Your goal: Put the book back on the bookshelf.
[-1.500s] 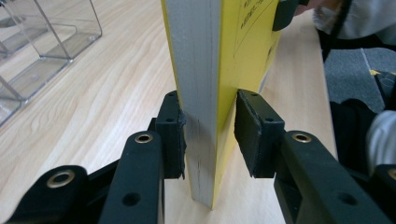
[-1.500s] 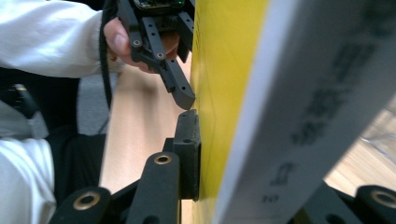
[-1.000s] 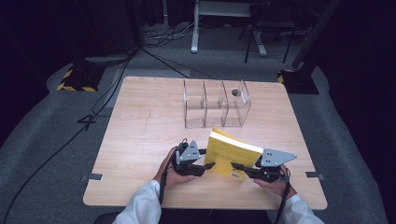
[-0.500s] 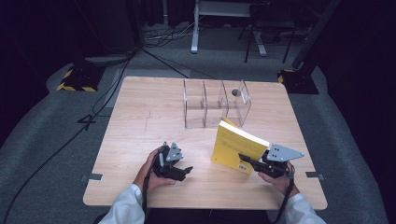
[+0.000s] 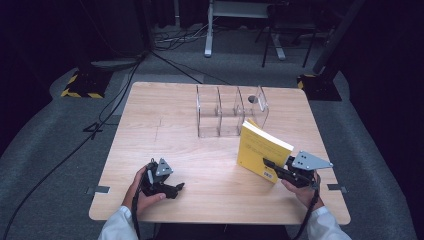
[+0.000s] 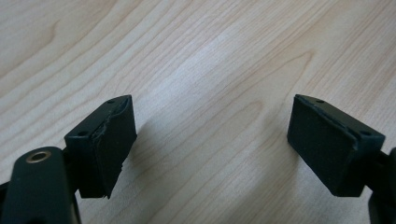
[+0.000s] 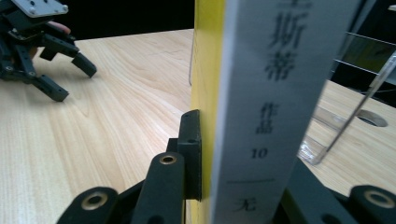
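High view: one yellow book [image 5: 261,150] stands tilted on the surface [image 5: 200,150] beside one clear rack [image 5: 230,110], pinched by the right tool [image 5: 272,166]; its lower corner is hidden.

Left gripper view: the left tool [image 6: 210,144], spread, has just been opening, nothing between.

Right gripper view: the spine lettering is blurred.

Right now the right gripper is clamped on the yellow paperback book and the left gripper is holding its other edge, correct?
Not quite. The right gripper is clamped on the yellow paperback book, but the left gripper holds nothing: its jaws have just been opening and stand apart over bare wooden table, as the left gripper view shows.
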Tool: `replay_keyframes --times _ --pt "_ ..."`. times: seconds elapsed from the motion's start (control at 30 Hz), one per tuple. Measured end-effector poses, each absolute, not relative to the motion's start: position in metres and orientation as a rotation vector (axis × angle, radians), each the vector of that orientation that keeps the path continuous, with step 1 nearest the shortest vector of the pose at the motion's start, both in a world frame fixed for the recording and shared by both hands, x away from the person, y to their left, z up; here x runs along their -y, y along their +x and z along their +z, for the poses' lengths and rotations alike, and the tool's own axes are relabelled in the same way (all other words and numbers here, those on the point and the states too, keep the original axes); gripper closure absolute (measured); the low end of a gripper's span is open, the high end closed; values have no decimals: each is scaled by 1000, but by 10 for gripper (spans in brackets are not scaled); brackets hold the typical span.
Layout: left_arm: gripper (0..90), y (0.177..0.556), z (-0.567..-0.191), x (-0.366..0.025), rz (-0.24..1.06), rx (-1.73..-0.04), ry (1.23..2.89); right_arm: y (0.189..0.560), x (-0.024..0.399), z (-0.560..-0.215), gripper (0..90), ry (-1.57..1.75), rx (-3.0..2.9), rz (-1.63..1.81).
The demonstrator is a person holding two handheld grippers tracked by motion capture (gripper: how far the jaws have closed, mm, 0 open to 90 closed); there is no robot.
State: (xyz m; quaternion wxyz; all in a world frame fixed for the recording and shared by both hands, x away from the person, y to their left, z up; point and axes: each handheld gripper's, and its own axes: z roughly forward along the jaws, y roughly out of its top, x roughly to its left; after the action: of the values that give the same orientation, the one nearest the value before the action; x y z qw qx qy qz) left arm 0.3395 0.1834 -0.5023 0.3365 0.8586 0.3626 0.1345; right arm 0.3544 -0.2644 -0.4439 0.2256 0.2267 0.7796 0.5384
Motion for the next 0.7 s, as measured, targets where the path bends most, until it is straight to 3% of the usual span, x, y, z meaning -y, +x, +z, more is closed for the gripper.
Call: replay_keyframes --times 0.7 --pt "143 339 -505 -185 376 -967 2213 356 295 -428 760 743 -1993 1446"
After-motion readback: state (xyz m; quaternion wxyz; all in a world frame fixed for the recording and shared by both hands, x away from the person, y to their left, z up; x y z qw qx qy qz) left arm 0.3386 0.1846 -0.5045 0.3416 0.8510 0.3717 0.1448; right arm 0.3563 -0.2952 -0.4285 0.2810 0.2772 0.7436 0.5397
